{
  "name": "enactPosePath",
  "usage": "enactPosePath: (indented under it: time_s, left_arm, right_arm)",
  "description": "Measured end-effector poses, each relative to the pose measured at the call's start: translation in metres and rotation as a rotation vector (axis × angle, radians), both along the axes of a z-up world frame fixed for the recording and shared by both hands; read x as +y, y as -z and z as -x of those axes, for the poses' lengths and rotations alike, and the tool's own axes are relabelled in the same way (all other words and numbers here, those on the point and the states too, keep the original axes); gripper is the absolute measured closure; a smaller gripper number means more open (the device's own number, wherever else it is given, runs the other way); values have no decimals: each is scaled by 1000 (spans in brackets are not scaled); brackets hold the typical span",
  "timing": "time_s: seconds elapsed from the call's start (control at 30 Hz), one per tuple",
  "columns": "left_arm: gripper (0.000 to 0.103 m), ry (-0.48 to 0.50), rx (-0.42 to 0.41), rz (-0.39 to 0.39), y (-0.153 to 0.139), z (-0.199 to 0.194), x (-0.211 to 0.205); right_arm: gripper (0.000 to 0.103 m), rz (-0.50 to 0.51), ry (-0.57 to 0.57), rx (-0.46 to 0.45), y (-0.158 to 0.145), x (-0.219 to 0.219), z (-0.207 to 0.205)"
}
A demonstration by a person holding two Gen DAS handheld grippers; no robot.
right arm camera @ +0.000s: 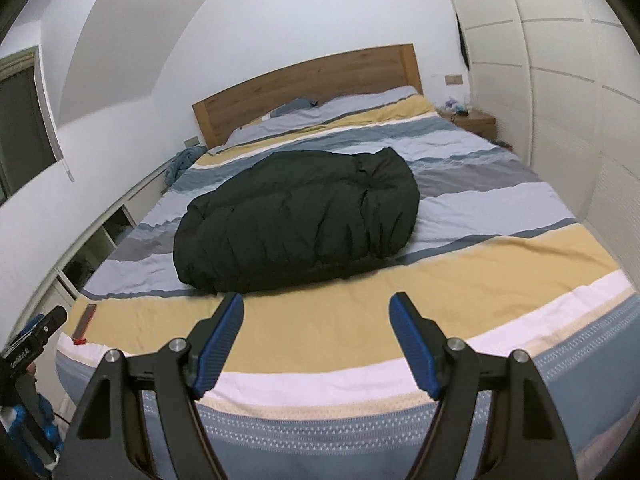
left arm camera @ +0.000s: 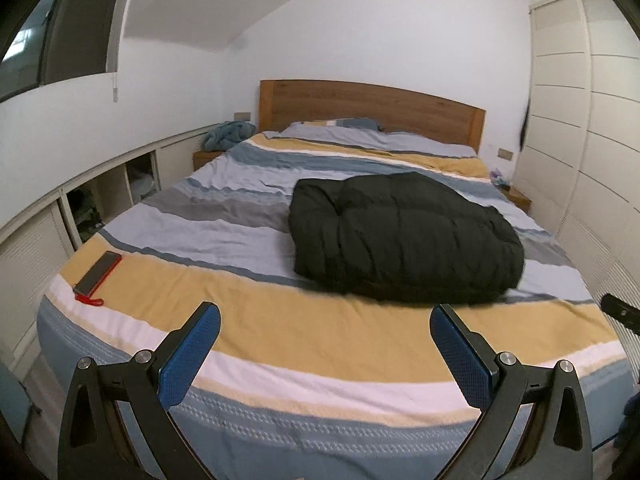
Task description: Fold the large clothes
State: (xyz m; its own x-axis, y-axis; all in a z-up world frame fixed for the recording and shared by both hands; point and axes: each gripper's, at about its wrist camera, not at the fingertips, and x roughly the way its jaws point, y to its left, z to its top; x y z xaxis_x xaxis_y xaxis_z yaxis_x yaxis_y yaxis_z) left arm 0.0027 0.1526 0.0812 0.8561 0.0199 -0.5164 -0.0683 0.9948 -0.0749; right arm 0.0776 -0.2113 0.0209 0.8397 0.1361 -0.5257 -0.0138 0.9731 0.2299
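Jacket, black and folded, lies on striped bed; my left gripper and right gripper gape empty above the bed's foot.

Bed: you face its foot, striped cover in yellow, white, blue and grey | black padded jacket: folded bundle, lies at your 1 o'clock | phone with red strap: at your 10 o'clock near the corner | pillows: at 12 o'clock by the wooden headboard
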Motion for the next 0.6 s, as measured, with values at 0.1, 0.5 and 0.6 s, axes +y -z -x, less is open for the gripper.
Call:
enactPosePath:
  time_s: [0.1, 0.5, 0.6]
  left_arm:
    - [1, 6, -1, 3, 0, 12, -6]
    - [1, 41, -22, -62, -6, 39, -43]
    - [0, 54, -20, -81, -4, 41, -52]
  right_arm:
    - [29, 41, -5, -18, 1, 13, 18]
    - [29, 102, -5, -63, 2, 27, 61]
    - [28, 97, 11, -72, 2, 24, 64]
